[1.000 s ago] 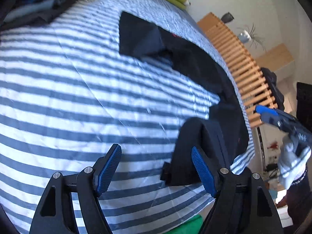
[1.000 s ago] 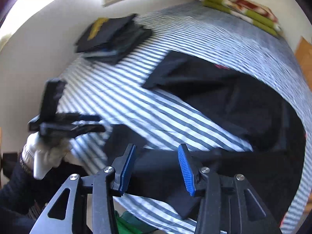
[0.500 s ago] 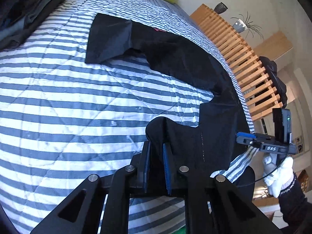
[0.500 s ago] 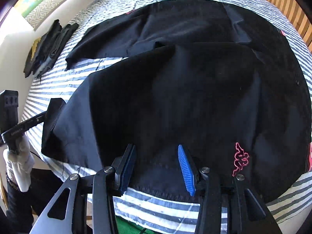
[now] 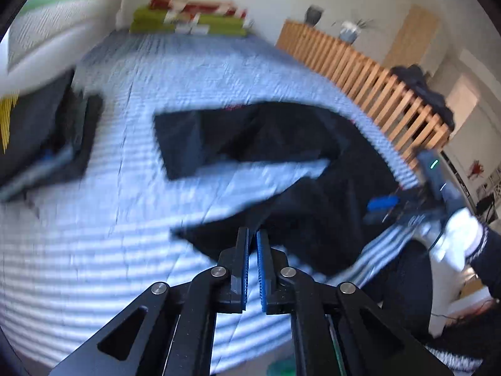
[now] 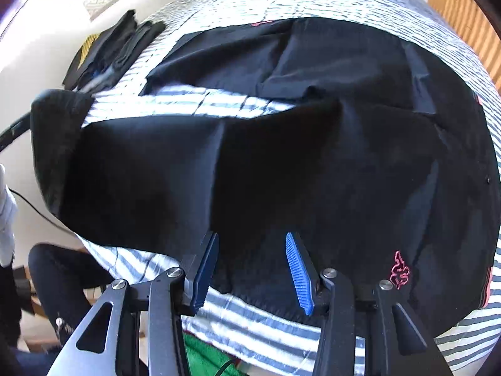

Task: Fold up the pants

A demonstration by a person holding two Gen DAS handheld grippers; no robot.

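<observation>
One pair of black pants

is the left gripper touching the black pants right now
Touching. The left wrist view shows the left gripper pinched shut on an edge of the black pants, lifted off the striped bed.

Left wrist view: mounted behind the left gripper, looking steeply down and forward along its fingers, across the striped bed toward the far wall and wooden slat rail; blurred, fairly high above the bedding. Right wrist view: mounted behind the right gripper, facing steeply down, close over the black pants at the near bed edge. Shared by both: the pants, the striped cover, the folded dark clothes pile and the green folded blankets at the far end.
</observation>
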